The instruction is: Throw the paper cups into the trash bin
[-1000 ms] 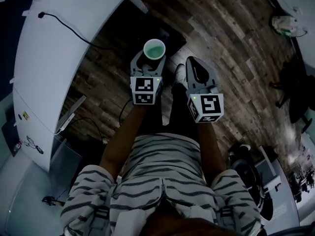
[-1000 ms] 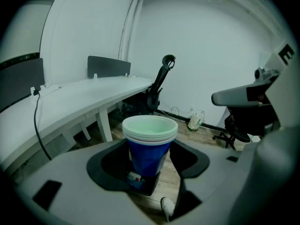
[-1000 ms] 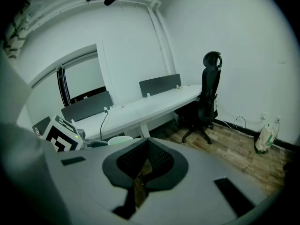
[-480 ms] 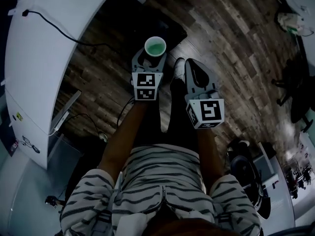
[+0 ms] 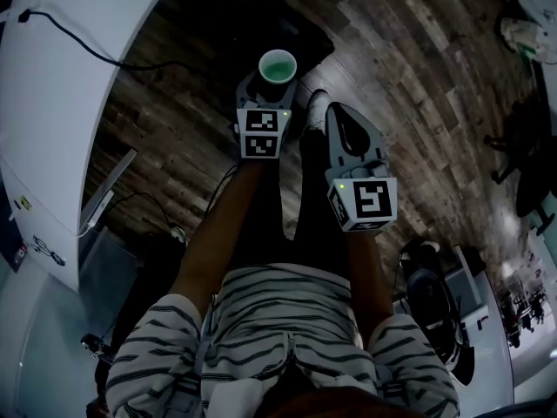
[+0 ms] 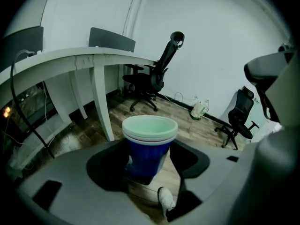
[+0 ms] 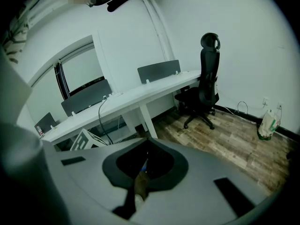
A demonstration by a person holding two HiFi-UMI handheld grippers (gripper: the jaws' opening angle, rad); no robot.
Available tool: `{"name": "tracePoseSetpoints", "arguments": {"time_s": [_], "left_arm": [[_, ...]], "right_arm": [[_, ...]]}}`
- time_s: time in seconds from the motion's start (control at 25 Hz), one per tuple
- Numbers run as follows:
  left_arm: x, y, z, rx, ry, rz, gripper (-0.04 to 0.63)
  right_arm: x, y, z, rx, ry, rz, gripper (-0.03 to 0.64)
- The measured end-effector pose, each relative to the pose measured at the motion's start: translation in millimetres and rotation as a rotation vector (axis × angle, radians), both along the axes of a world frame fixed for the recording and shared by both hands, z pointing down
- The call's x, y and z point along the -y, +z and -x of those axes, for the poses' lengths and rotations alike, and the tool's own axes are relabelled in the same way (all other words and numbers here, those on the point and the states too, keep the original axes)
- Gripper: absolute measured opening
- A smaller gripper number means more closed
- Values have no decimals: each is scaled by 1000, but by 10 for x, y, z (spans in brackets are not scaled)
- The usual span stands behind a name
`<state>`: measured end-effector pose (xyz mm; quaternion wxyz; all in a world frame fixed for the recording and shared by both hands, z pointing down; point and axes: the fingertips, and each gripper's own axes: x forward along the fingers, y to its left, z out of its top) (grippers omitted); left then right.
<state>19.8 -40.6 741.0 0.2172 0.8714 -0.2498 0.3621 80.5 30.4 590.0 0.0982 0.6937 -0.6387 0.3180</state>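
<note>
A stack of blue paper cups with white rims (image 5: 278, 66) stands upright between the jaws of my left gripper (image 5: 271, 84), held over the wooden floor in front of the person's legs. In the left gripper view the stacked cups (image 6: 147, 146) fill the middle, and the left gripper (image 6: 149, 165) is shut on their lower walls. My right gripper (image 5: 342, 118) hangs just to the right of it, jaws together and empty; in its own view the right gripper (image 7: 142, 175) shows only a thin slit. No trash bin is plainly recognisable.
A dark rectangular shape (image 5: 305, 35) lies on the floor beyond the cups. A white desk (image 5: 52, 103) with a black cable runs along the left; its leg (image 6: 101, 102) stands close. Office chairs (image 6: 154, 78) (image 6: 241, 118) and a white bag (image 6: 199, 109) stand by the far wall.
Both grippers have sunk lower, away from the head camera, the left one more. The cups stay in the left gripper's hold and the right gripper stays shut.
</note>
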Motion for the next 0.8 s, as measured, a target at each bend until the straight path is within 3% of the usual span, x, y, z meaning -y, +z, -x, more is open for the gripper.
{"name": "tracePoseSetpoints", "arguments": {"time_s": [0.8], "left_arm": [[-25, 1039, -132, 120, 90, 32, 291]], "right_arm": [[-165, 412, 6, 32, 27, 28, 17]]}}
